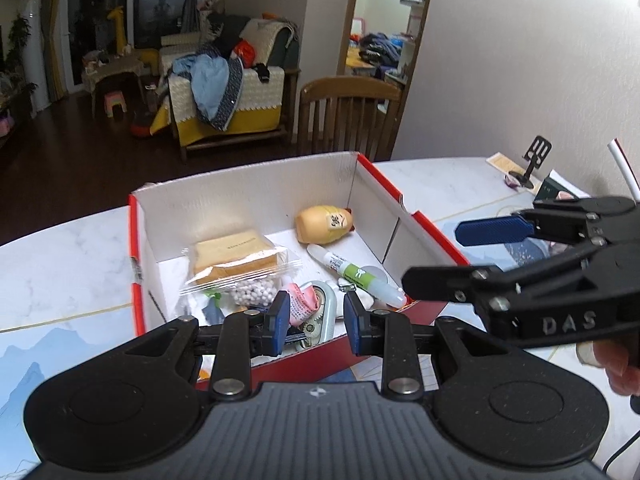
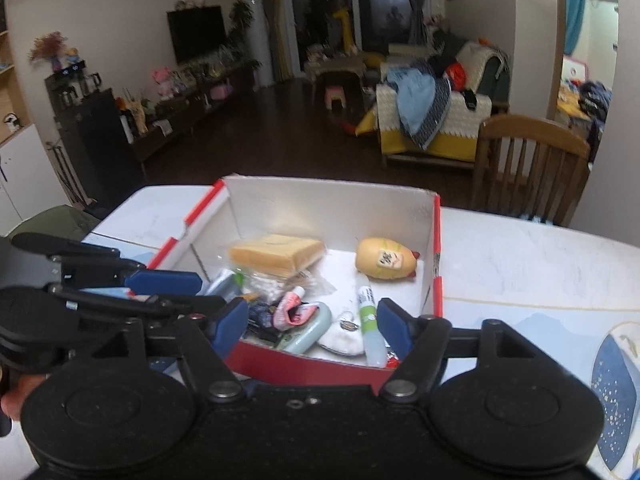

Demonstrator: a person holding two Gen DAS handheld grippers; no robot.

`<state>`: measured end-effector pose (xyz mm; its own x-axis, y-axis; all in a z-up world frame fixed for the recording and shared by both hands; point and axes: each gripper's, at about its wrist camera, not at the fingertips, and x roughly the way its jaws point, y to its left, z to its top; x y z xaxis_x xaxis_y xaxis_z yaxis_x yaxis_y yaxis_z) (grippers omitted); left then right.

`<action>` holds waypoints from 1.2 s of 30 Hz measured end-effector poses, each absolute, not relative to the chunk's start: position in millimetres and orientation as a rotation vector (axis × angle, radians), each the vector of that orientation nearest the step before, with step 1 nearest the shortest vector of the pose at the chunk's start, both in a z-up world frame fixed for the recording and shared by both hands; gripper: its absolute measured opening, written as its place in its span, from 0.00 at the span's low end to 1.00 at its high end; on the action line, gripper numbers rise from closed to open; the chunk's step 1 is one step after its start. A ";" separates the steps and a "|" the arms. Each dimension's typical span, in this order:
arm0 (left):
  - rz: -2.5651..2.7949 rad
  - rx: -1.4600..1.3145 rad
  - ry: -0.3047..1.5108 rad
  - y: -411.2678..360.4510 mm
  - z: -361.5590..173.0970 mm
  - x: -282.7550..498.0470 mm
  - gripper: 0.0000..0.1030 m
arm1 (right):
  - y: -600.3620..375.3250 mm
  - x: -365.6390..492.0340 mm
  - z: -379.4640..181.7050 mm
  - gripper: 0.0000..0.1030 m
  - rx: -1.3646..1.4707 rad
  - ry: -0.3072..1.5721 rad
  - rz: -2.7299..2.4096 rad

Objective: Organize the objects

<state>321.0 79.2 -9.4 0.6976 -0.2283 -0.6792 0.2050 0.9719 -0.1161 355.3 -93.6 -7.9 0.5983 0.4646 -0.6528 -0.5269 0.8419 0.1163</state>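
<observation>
Two grippers hang over the near edge of a red cardboard box (image 1: pixel 404 216) on the table (image 1: pixel 60 264), the left gripper (image 1: pixel 316 320) and the right gripper (image 2: pixel 310 326) both with fingers spread apart and holding nothing. Inside the box lie a wrapped bread slice (image 1: pixel 236 258), a yellow toy (image 1: pixel 324 224), a glue pen (image 1: pixel 356 274) and a tape dispenser (image 1: pixel 322 312).

Raised letters "DAS" are legible on the black body of the right gripper (image 1: pixel 434 256), as seen from the left wrist view. The yellow toy (image 1: pixel 325 224) in the box (image 1: pixel 256 188) carries a white label with dark handwritten characters, not legible. The bread packet (image 1: pixel 235 257) bears a line of small print, and the glue tube (image 1: pixel 357 274) a green-and-white label; neither can be read.
</observation>
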 end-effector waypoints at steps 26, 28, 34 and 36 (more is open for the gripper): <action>-0.077 -0.020 0.662 83.1 17.8 256.9 1.00 | -128.4 282.4 14.1 1.00 -0.024 0.541 0.597; -0.069 -0.027 0.660 82.2 17.5 252.6 1.00 | -131.2 278.5 12.4 1.00 -0.026 0.538 0.592; -0.057 -0.028 0.666 77.7 17.7 239.9 1.00 | -136.6 271.2 5.5 1.00 -0.025 0.545 0.584; -0.054 -0.021 0.657 75.3 18.4 234.5 1.00 | -138.2 267.8 1.9 1.00 -0.019 0.550 0.580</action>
